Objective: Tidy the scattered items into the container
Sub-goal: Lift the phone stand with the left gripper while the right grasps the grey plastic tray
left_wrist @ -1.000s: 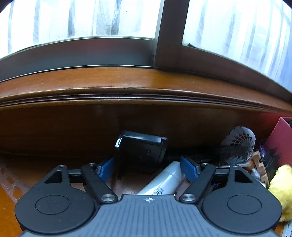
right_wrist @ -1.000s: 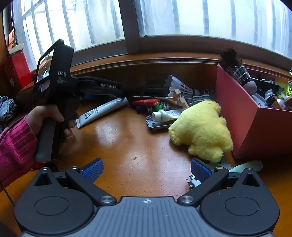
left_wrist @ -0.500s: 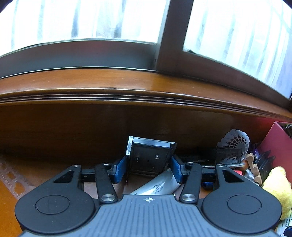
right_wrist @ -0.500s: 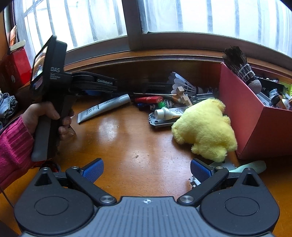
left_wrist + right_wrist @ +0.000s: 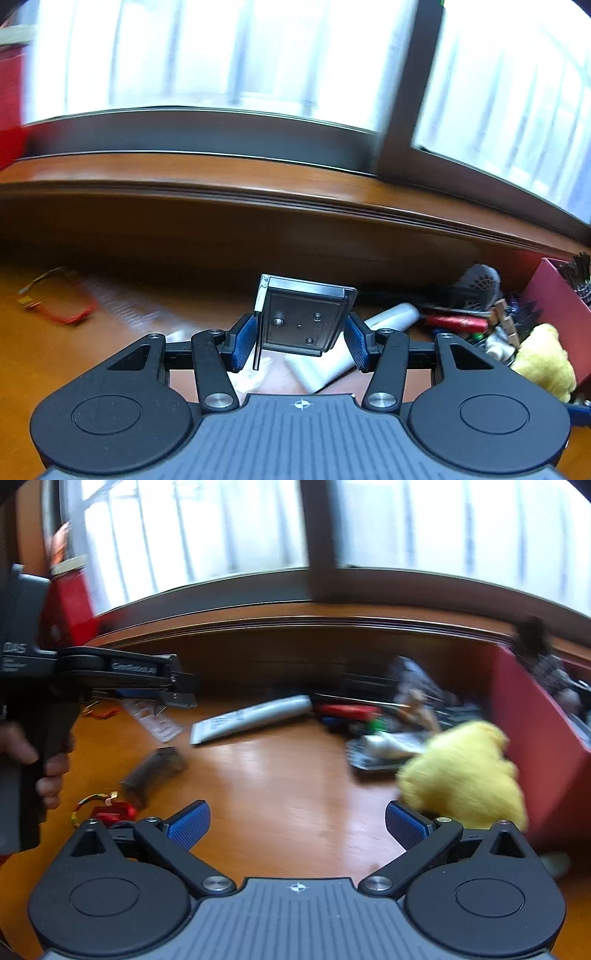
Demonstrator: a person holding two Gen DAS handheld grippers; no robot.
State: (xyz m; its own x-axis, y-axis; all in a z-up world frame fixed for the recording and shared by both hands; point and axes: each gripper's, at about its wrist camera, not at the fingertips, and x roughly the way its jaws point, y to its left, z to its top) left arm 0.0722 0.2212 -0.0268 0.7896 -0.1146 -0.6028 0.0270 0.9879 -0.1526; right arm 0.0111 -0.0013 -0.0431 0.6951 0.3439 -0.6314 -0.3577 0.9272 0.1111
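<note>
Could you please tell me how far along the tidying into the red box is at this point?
Partly done: the red box already holds several items. In hand: the left gripper grips a grey square block, lifted off the table; the right gripper is open. Left: the white tube, yellow plush, small clutter pile.

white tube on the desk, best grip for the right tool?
Grip the white tube across its round mid-body, coming from above with the right tool open. It lies flat and diagonal, free on both sides; the crimped end looks too thin to grip.
</note>
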